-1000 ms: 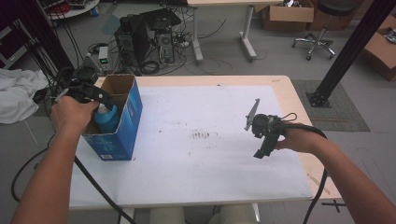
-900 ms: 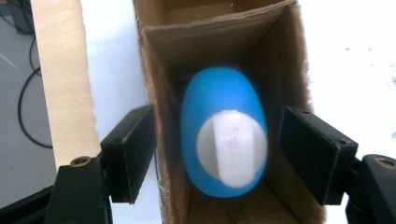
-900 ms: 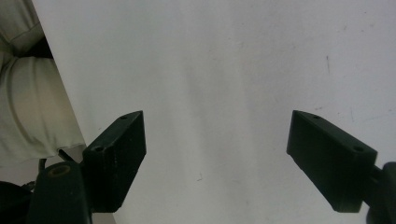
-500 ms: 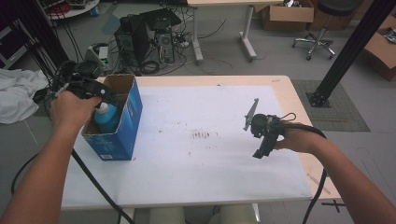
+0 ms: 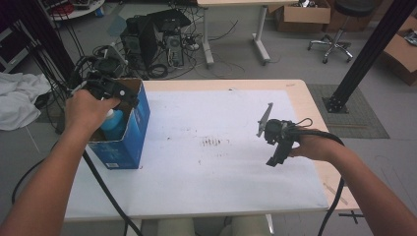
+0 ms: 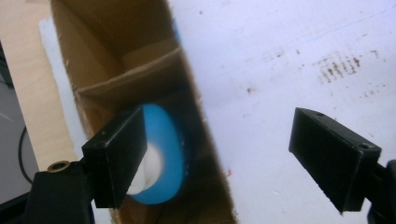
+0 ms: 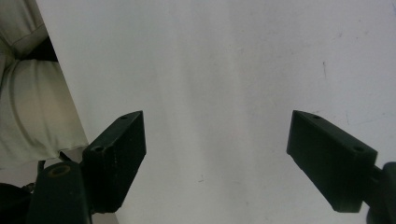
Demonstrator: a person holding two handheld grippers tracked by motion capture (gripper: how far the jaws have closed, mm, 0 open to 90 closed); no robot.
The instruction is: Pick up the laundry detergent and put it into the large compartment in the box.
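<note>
Blue bottle [image 5: 114, 124] sits down inside the open blue cardboard box [image 5: 129, 142] at the left edge of the worktop [image 5: 216, 196]; in the left claw view the bottle [image 6: 161, 156] shows as a blue round with a white centre, below a cardboard divider. Left claw [image 6: 231, 158] hangs over the box mouth, jaws spread and just been opening, pads off the bottle, one jaw over the box, the other over bare worktop. So the drop looks done. Risks as I read them: bottle may be leaning on the box wall, can't tell if it's upright; pulling the left claw out low could catch the box rim or a flap and drag or tip the box, which sits close to the worktop edge; the trailing cable [image 5: 101, 184] along the box side could snag it too. Right claw [image 7: 215, 158] is spread, holding nothing, parked above bare white worktop at the right. Surface is white, scuffed with dark specks mid-board, wood border. Room: computer towers and cable tangle behind, office chair, cardboard boxes, white cloth far left.
</note>
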